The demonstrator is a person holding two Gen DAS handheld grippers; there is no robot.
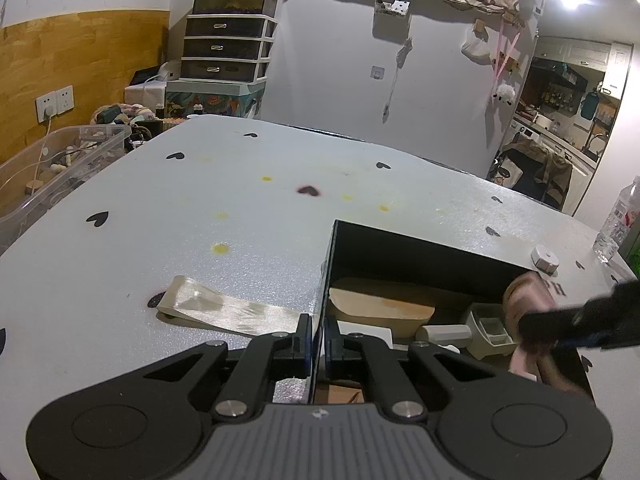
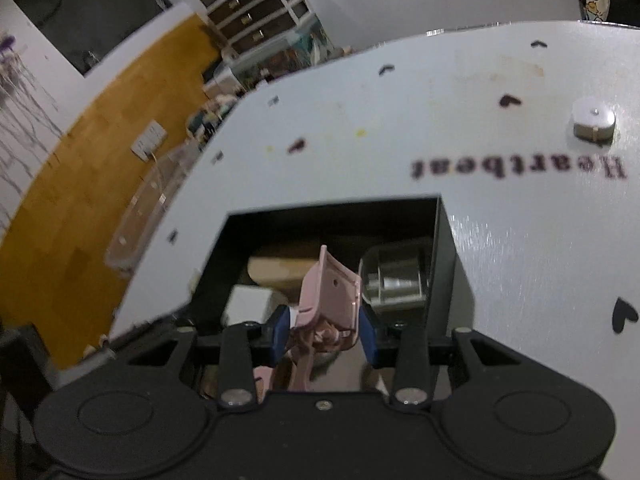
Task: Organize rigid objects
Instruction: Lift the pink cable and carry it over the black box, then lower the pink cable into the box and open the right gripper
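A black open box (image 1: 420, 248) stands on the white heart-print table (image 1: 240, 200). My left gripper (image 1: 318, 340) is shut on the thin left wall of the box. Inside lie a wooden piece (image 1: 384, 304), white items and a beige tray-like part (image 1: 490, 330). My right gripper (image 2: 323, 332), with blue pads, is shut on a pink plastic object (image 2: 330, 292) and holds it over the box (image 2: 444, 248). In the left wrist view the right gripper (image 1: 532, 320) comes in blurred from the right, with the pink object (image 1: 528, 292) above the box's right side.
A round white cap-like object (image 2: 593, 122) sits on the table beyond the box, near the word "Heartbeat". A shiny ribbon strip (image 1: 224, 308) lies left of the box. A water bottle (image 1: 618, 220) stands at the far right. A clear plastic bin (image 1: 60, 168) sits off the left edge.
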